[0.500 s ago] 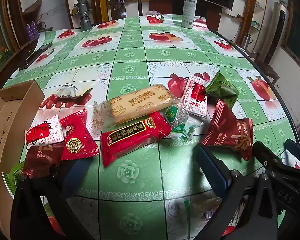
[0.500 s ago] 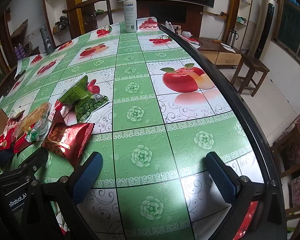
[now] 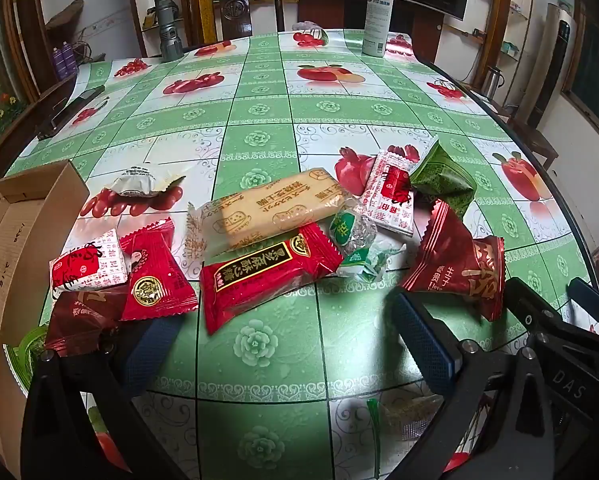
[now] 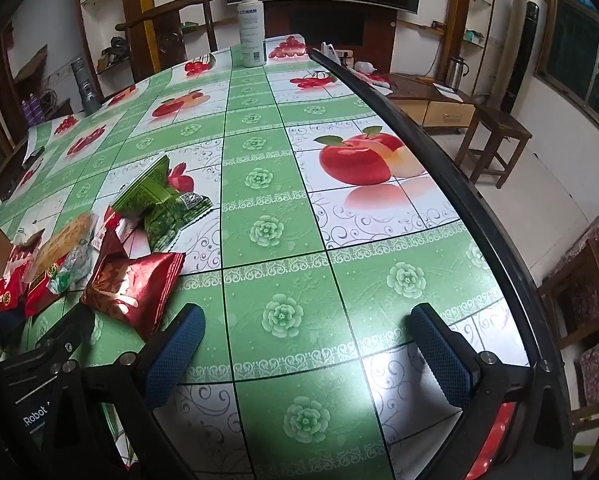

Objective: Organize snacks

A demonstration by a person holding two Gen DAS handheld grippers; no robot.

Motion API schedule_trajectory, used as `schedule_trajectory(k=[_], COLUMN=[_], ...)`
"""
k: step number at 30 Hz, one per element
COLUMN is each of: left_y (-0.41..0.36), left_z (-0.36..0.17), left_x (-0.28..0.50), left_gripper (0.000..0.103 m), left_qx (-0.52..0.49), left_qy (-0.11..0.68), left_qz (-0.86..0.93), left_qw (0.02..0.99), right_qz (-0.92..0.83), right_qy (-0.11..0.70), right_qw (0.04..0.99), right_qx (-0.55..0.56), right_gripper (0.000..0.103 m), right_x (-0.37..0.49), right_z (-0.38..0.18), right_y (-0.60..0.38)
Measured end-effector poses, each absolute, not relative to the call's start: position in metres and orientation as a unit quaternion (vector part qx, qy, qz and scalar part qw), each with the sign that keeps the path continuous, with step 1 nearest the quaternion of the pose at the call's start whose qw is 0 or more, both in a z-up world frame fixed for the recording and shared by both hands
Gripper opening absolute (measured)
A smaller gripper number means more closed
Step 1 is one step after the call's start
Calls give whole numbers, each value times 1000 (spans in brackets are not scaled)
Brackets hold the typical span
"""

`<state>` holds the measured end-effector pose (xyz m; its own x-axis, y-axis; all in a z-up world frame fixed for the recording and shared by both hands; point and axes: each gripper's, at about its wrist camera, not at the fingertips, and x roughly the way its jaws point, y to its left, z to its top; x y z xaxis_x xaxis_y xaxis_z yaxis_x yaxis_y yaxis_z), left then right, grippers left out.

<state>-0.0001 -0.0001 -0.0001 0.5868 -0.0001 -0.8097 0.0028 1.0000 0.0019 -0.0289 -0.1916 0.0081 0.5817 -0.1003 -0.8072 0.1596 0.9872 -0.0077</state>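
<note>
Several wrapped snacks lie in a loose pile on the table. In the left wrist view there is a long biscuit pack (image 3: pixel 271 210), a red bar pack (image 3: pixel 259 276), a dark red pouch (image 3: pixel 455 268), a green pouch (image 3: pixel 443 180), a red triangular pack (image 3: pixel 153 276) and a red-and-white pack (image 3: pixel 87 266). My left gripper (image 3: pixel 287 344) is open and empty, just in front of the pile. My right gripper (image 4: pixel 303 356) is open and empty over bare tablecloth, to the right of the dark red pouch (image 4: pixel 135 288) and the green pouch (image 4: pixel 159 200).
An open cardboard box (image 3: pixel 15 240) stands at the left table edge. A white spray bottle (image 3: pixel 377 20) and a grey flashlight (image 3: pixel 167 32) stand at the far end. A dark remote (image 3: pixel 69 112) lies far left. The table's dark rim (image 4: pixel 439 148) runs along the right, with stools beyond.
Both views have shifted only slightly. The snacks have not moved and both grippers stay open.
</note>
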Motion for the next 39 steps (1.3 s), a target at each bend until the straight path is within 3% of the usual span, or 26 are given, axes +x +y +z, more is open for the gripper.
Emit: schedule_trajectory(k=[26,30,39], left_y=[-5,4,64], left_z=[3,17,111], left_x=[-7,-24,-104], left_gripper=[103,90,90], left_qx=[21,-28,-71], left_qy=[480,489,336], left_qz=[-47,-91,-137], left_qw=[876,867,929], right_qz=[-72,-72,-71], right_qy=[452,452,453], right_qw=[889,889,888], right_qx=[31,31,33], right_gripper=[103,103,103], right_x=[-26,-26,-26], right_z=[8,8,8], right_y=[-189,-190,-189])
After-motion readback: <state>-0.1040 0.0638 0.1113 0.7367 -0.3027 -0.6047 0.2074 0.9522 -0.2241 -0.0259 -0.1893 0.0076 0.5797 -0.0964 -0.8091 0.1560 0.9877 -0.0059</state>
